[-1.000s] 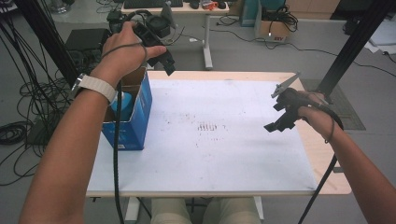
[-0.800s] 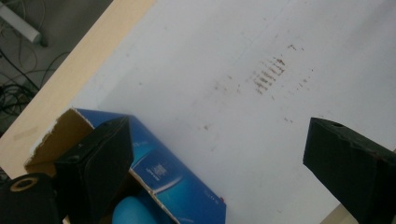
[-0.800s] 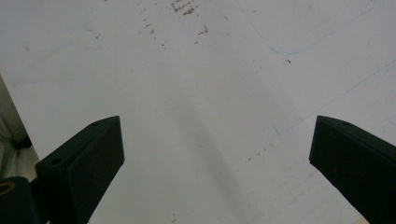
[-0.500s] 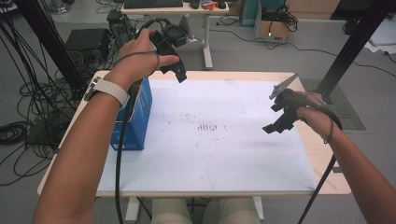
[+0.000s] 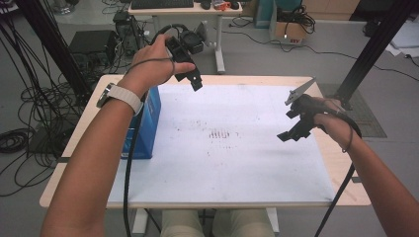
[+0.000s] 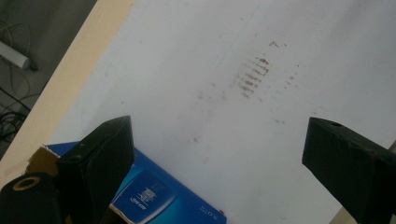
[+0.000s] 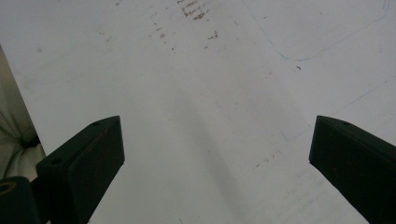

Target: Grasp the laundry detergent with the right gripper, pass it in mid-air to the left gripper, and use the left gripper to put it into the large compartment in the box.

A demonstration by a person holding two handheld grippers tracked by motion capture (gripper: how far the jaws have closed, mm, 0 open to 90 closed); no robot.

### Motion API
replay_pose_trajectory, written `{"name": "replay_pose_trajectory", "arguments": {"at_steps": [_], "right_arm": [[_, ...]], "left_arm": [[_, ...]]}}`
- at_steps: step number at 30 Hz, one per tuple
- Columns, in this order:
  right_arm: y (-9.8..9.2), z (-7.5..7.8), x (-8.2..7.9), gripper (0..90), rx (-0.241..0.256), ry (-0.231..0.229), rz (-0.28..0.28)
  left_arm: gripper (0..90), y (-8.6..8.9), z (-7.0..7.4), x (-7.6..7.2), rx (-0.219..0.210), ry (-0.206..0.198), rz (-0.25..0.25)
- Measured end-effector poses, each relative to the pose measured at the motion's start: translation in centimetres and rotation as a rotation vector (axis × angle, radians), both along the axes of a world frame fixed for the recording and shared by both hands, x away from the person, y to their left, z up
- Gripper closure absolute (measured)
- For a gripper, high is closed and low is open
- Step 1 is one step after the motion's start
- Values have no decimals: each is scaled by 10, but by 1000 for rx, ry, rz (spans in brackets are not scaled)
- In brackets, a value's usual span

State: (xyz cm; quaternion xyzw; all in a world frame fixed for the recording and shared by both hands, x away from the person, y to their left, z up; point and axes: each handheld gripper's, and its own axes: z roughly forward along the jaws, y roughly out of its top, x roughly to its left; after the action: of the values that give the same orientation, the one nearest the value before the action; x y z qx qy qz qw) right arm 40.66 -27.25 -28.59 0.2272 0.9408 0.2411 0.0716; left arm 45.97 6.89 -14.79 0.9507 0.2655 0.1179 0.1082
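Blue box stands upright at the left side of the table, on the left edge of the white sheet, with its top open — and nothing is touching it now. A second ago the left gripper was right over that open top, the hand low against the box; half a second ago it had begun to lift, and now it has swung up and away toward the far edge of the table, well clear and further right, its jaws spread wide and empty. My read: whatever went on at the box mouth is finished, or the reach was abandoned, and the left hand is pulling back to reset. The right gripper has barely budged over that second, hovering above the right part of the sheet, jaws also wide apart with nothing between them. From the left gripper view, you look down between the spread jaws at the box from above: a torn cardboard flap at its corner and pale printing on a blue panel, detail lost from the high view. That view also sharpens the brownish smudge marks in the middle of the sheet. In the right gripper view, faint blue pen outlines on the sheet come through, and bare paper lies under the open jaws.
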Motion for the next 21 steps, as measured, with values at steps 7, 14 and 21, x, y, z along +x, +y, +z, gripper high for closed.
{"name": "replay_pose_trajectory", "arguments": {"at_steps": [7, 14, 21], "right_arm": [[0, 1, -1, 31, 2, -2, 7], [1, -3, -2, 31, 34, -9, -6], [2, -4, -1, 31, 31, -5, -4]], "left_arm": [[99, 0, 0, -2, -4, -10, -4], [101, 2, -2, -3, -10, -7, 0], [103, 6, -2, 0, -16, -4, 1]]}}
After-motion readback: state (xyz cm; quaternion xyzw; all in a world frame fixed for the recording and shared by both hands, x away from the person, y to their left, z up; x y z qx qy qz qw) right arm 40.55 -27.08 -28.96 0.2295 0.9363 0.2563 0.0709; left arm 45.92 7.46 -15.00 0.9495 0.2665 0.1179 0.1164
